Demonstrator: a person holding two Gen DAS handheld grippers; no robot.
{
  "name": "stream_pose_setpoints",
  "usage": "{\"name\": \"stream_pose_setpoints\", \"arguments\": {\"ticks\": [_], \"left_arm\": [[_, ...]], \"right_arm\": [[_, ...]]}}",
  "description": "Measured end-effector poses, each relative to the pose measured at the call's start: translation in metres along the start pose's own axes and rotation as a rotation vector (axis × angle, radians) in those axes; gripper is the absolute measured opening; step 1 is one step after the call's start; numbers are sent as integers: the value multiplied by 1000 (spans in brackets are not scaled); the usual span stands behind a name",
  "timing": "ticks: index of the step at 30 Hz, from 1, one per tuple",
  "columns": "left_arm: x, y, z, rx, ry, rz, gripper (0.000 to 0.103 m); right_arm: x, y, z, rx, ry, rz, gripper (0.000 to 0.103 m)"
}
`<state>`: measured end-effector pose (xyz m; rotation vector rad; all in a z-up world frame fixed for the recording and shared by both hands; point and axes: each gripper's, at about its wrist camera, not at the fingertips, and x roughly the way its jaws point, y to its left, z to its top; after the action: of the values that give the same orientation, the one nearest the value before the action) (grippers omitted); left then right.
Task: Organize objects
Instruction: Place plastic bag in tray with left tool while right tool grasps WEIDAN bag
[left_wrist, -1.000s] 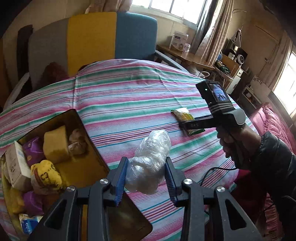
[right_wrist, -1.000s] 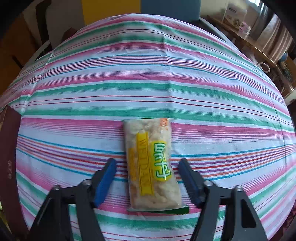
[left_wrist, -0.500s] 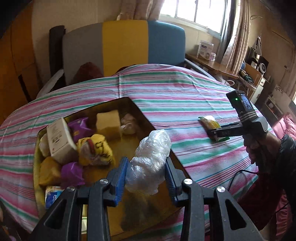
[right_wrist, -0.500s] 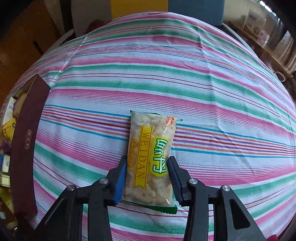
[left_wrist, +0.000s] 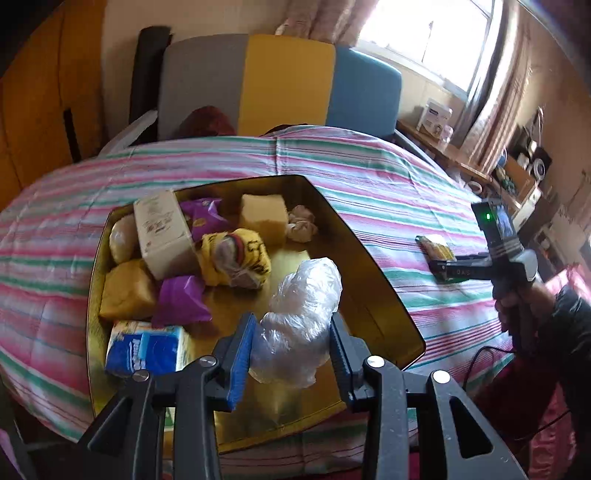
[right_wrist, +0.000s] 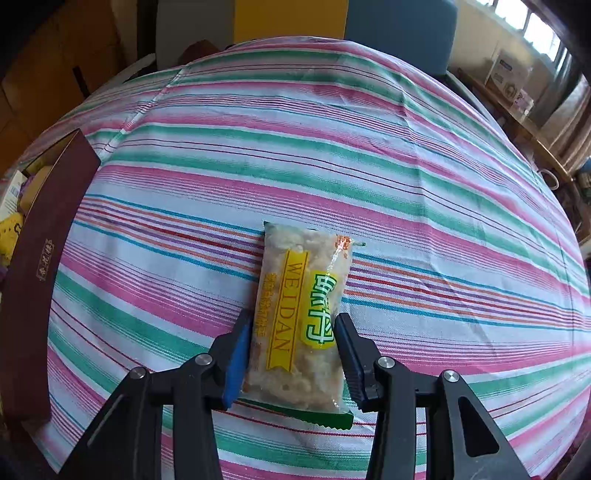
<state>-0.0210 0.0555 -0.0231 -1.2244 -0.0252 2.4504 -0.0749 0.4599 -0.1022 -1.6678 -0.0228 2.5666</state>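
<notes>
My left gripper (left_wrist: 291, 350) is shut on a crumpled clear plastic bag (left_wrist: 301, 314) and holds it above the near right part of the gold tray (left_wrist: 373, 266). My right gripper (right_wrist: 293, 354) is shut on a clear snack packet with a yellow "WEIDAN" label (right_wrist: 301, 314), which lies on the striped tablecloth (right_wrist: 332, 147). In the left wrist view the right gripper (left_wrist: 461, 267) and the packet (left_wrist: 434, 249) show to the right of the tray.
The tray holds a white box (left_wrist: 164, 232), yellow blocks (left_wrist: 127, 291), purple wrappers (left_wrist: 181, 301), a yellow bag (left_wrist: 240, 258) and a blue tissue pack (left_wrist: 147, 349). Its dark red wall (right_wrist: 40, 266) is left of the packet. A tricolour chair (left_wrist: 280, 81) stands behind the table.
My left gripper carried the plastic bag left from over the cloth to over the tray. My right gripper closed its fingers onto the snack packet.
</notes>
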Motion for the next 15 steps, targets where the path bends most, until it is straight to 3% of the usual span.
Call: {"name": "stream_pose_setpoints", "arguments": {"ticks": [4, 10, 15], "left_arm": [[-16, 39, -5, -128, -23, -17, 39], [-42, 81, -14, -244, -64, 7, 39], [-33, 79, -16, -255, -31, -16, 39]], "right_arm": [[0, 0, 0, -1, 2, 1, 45], [1, -1, 0, 16, 6, 16, 46], [1, 2, 0, -5, 1, 2, 46]]}}
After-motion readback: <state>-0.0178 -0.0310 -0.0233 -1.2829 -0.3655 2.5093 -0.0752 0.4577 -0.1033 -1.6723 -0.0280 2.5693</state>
